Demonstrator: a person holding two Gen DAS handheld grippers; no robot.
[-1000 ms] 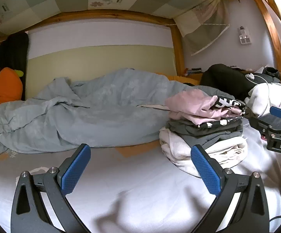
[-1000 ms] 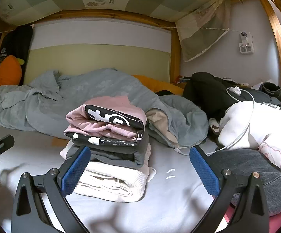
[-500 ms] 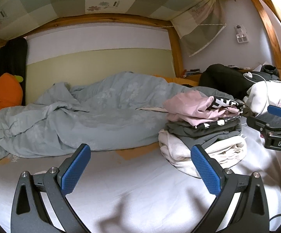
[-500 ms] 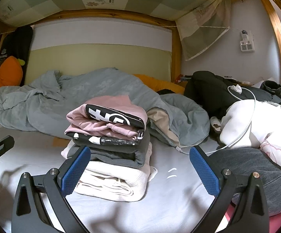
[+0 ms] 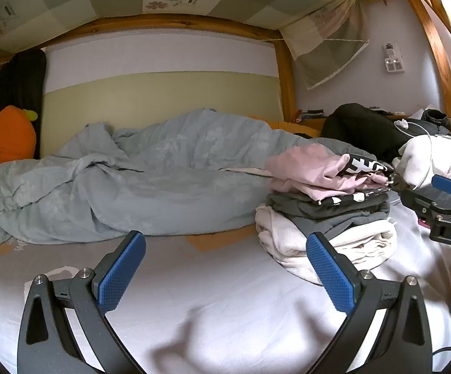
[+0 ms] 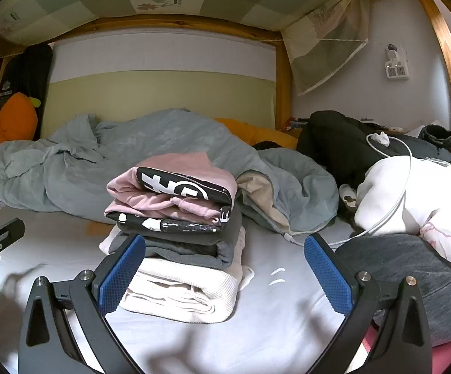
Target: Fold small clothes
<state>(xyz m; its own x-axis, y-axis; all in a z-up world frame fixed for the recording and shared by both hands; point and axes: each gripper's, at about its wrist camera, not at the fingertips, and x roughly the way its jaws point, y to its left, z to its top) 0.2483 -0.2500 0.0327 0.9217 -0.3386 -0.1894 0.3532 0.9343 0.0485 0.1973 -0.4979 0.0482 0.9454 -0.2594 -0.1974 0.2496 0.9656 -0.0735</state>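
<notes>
Clothes are sitting in a neat stack (image 6: 175, 237) on the white bed sheet (image 6: 256, 327), near the middle of the bed. A cream knit piece (image 6: 178, 293) is lying at the bottom, then grey pieces, then a pink garment with a black printed panel (image 6: 175, 184) on top. I think the widest piece is lying lowest so that the pile is not tipping over.

The left hand-held gripper (image 5: 225, 274) is hovering over the bare sheet, to the left of the stack, with its blue pads spread wide and nothing between them. The right hand-held gripper (image 6: 222, 274) is also spread and empty; it is pointing at the near side of the stack, and its left pad is appearing just in front of the cream piece.

A crumpled grey-blue duvet (image 5: 125, 180) is lying at the far side. At the right, a white garment (image 6: 412, 193) with a charging cable over it and a dark heap are waiting, probably unfolded. Both hand-held grippers seem to be resting between pieces, and I judge the folding is mostly done.
</notes>
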